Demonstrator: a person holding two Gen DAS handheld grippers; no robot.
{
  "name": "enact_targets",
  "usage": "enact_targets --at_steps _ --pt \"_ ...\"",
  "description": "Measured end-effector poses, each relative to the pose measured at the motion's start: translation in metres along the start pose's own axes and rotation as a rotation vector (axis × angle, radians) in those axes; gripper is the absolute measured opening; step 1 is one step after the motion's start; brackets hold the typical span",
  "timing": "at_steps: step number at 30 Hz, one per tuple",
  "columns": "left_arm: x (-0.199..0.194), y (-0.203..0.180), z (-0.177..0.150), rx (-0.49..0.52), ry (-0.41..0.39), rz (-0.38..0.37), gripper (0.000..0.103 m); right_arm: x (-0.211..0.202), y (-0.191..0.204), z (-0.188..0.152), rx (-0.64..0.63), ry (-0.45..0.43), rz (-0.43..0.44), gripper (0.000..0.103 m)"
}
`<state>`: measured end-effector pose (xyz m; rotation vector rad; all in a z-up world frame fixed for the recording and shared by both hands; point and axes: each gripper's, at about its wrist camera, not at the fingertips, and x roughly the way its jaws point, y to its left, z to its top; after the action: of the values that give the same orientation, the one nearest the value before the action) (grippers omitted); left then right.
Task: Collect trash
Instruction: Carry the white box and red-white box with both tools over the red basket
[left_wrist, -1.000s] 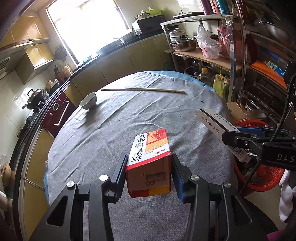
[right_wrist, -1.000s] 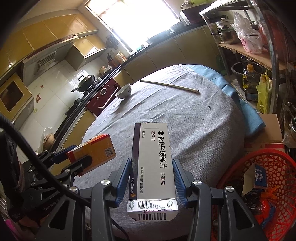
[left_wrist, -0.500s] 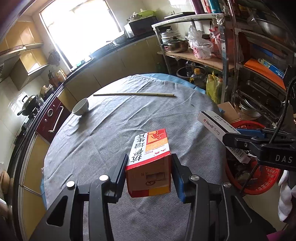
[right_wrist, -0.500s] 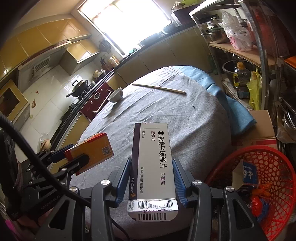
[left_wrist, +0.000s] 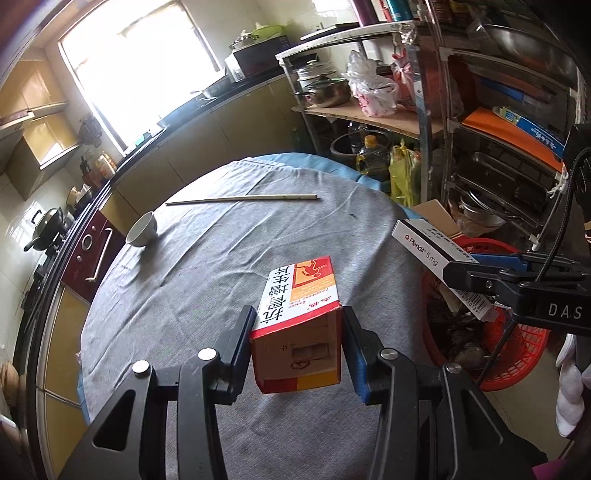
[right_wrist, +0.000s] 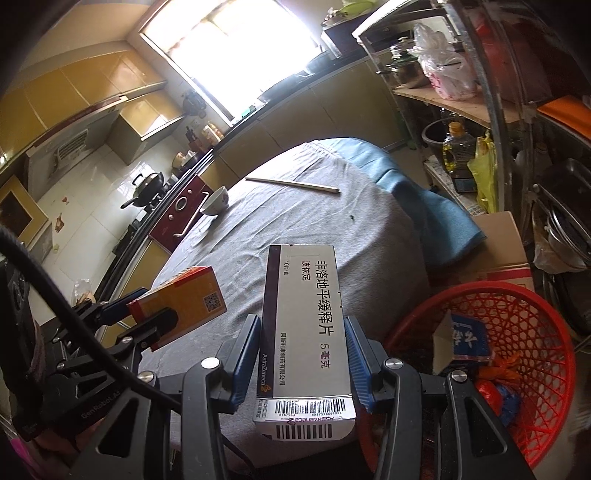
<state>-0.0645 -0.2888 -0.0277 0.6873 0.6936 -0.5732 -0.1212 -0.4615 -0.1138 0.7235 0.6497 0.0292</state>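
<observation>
At the far left of the grey-clothed table (left_wrist: 207, 288) a white bowl (left_wrist: 142, 229) stands near the edge, and a pair of chopsticks (left_wrist: 242, 199) lies across the far side, both well apart from the tools. The left gripper (left_wrist: 297, 347) is pinching an orange and white medicine box (left_wrist: 299, 317) between its blue pads, the box's long axis running away from the camera along the fingers, held over the near part of the table. To its right, the right gripper (right_wrist: 303, 363) clamps a longer silver and white pill box (right_wrist: 304, 325) the same way, long axis forward, its barcoded end hanging out toward the camera. The relation that matters is the red mesh basket (right_wrist: 532, 306), which sits low on the floor just right of the table's edge with some trash already inside. It lies to the right of both tools, and the right gripper is clearly the nearer one; seen from the left wrist, the pill box (left_wrist: 428, 247) is already over the basket's rim (left_wrist: 517, 384). The basket mouth looks wide, with a cardboard carton (right_wrist: 498, 247) behind it and shelving beyond, so the open path is probably a short swing right and down, then letting go; the left box would have to cross the table edge to follow.
</observation>
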Motion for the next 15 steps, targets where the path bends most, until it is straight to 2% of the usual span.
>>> enact_targets --at_steps 15 --pt "0.004 -0.032 0.009 0.064 -0.001 -0.044 0.047 -0.022 -0.036 -0.011 0.076 -0.014 -0.047 0.049"
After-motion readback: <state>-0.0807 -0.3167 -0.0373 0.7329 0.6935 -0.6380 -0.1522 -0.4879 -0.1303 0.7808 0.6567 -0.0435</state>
